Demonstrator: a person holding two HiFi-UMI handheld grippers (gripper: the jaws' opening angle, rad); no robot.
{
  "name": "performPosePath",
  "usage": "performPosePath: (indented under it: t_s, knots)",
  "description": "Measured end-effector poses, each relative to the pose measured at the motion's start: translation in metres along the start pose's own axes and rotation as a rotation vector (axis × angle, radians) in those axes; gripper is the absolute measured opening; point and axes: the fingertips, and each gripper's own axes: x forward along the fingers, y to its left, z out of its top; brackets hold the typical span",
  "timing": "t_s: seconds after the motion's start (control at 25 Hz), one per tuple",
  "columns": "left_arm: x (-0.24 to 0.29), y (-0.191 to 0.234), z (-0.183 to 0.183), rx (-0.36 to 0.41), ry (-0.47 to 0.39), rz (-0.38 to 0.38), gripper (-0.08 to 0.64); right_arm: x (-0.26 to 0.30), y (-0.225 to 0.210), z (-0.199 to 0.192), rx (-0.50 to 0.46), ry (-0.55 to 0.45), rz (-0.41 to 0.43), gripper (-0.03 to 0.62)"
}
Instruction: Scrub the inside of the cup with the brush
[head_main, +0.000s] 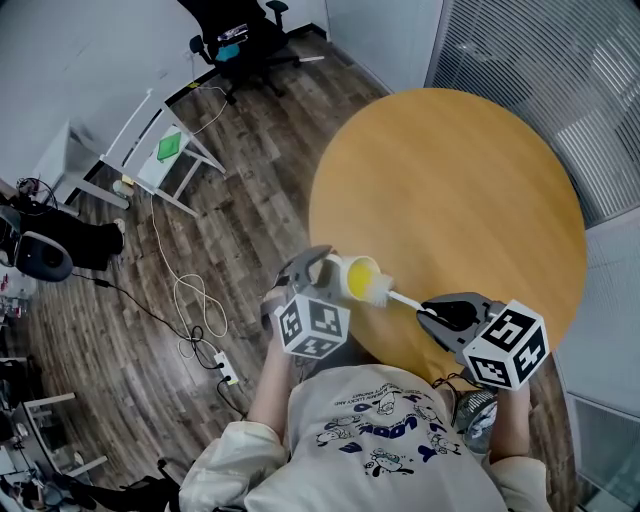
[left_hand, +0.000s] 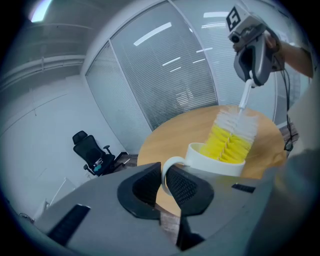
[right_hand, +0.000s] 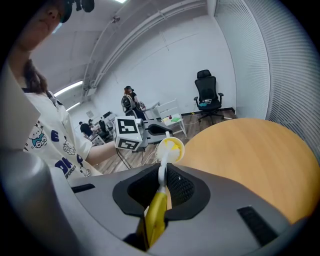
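There is one cup (left_hand: 216, 161), a white mug with a yellow inside. It is held in the air above the near edge of the table, tipped so that its mouth faces the right gripper. One brush (left_hand: 233, 134) goes into this mouth: the yellow bristles are inside the cup and the white bristles stand out above the rim. The left gripper (left_hand: 164, 182) has its two jaws closed on the cup's handle. The right gripper (right_hand: 162, 181) has its two jaws clamped on the thin white stem of the brush, and the yellow grip of the brush lies behind them. Below both is one round wooden table (head_main: 450, 180) with a bare top. Further away on the wooden floor stand one black office chair (head_main: 240, 38) and one white cable (head_main: 190, 300).
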Motion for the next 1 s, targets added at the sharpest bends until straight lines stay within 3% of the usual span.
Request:
performPosePath:
  t_s: [0.72, 1.0]
  knots:
    - [-0.01, 0.001, 0.012, -0.049, -0.043, -0.016, 0.038, 0.013, 0.001, 0.0, 0.038, -0.012, 0.013, 0.048]
    - [-0.011, -0.003, 0.011, -0.025, -0.034, -0.015, 0.038, 0.015, 0.002, -0.003, 0.047, -0.017, 0.011, 0.048]
